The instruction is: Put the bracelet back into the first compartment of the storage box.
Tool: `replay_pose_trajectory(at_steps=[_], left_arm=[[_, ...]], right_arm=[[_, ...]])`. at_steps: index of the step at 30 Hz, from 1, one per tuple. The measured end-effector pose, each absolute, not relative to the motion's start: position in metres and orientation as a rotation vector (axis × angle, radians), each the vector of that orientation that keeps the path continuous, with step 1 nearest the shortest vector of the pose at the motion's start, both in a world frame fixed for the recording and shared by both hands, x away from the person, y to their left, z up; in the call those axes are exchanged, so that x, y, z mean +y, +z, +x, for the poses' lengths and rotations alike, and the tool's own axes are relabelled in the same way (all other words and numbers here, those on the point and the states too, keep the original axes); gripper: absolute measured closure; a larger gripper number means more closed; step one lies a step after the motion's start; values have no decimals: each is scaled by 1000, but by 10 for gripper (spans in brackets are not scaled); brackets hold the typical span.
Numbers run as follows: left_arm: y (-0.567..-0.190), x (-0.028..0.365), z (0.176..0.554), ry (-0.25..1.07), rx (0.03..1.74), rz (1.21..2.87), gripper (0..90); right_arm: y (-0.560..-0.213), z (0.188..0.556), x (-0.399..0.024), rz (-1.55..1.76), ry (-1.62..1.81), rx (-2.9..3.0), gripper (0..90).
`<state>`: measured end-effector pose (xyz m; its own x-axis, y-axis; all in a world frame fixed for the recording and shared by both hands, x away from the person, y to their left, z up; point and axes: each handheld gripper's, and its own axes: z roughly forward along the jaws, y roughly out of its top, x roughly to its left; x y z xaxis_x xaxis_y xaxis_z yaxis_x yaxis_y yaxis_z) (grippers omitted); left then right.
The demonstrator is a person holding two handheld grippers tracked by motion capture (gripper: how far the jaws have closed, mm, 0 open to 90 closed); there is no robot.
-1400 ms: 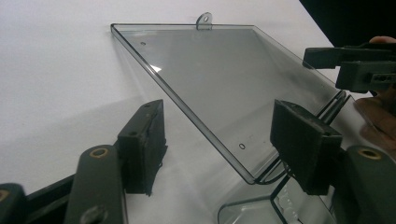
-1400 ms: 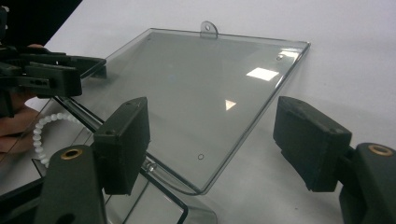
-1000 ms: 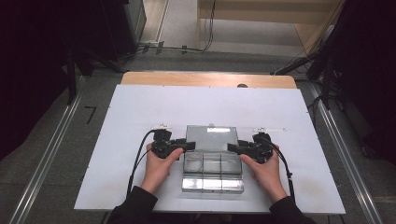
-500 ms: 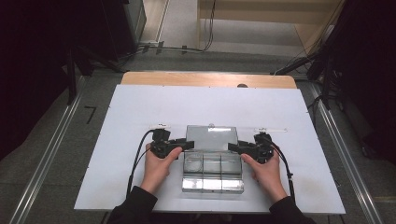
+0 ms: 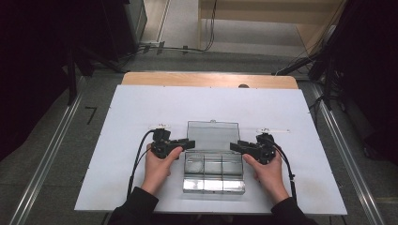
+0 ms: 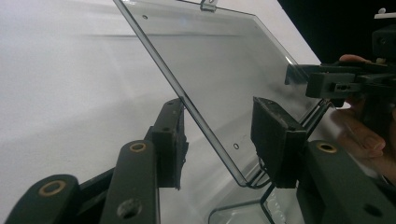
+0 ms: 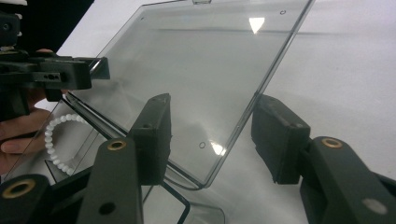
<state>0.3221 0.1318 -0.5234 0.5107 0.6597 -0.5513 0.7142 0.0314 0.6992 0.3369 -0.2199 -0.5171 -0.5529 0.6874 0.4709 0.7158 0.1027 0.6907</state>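
High view: a clear box [image 5: 213,171] sits near the front middle of the white table [image 5: 117,122], its lid [image 5: 212,136] raised and leaning toward the far side. The left gripper [image 5: 187,143] comes at the lid's left edge and the right gripper [image 5: 236,146] at its right edge, each held in 1 hand.

Left gripper view: the lid's edge [image 6: 205,126] runs between the 2 pads, with a gap on both sides, so the jaws are spread around it without pinching. Right gripper view: the lid's other edge [image 7: 252,107] likewise stands between the pads [image 7: 152,135], untouched by either. A white bead bracelet [image 7: 53,140] lies inside the box, below the left gripper [image 7: 100,67] seen at far left.

Against the frame 1 second ago, both pairs of jaws have just been closing in on the lid; hands, box and lid sit where they were.
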Motion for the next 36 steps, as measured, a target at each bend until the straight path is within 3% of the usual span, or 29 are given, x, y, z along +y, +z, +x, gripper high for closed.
replay_pose_trajectory(at_steps=[23,32,36], left_arm=[[-509,140,311,23,1022,1663,804],[-506,138,311,47,1010,1673,788],[-499,134,309,123,981,1660,749]], right_arm=[[-503,325,-233,-1330,-1678,-2379,769],[-502,321,-234,-1284,-1714,-2436,782],[-502,319,-234,-1257,-1737,-2459,783]])
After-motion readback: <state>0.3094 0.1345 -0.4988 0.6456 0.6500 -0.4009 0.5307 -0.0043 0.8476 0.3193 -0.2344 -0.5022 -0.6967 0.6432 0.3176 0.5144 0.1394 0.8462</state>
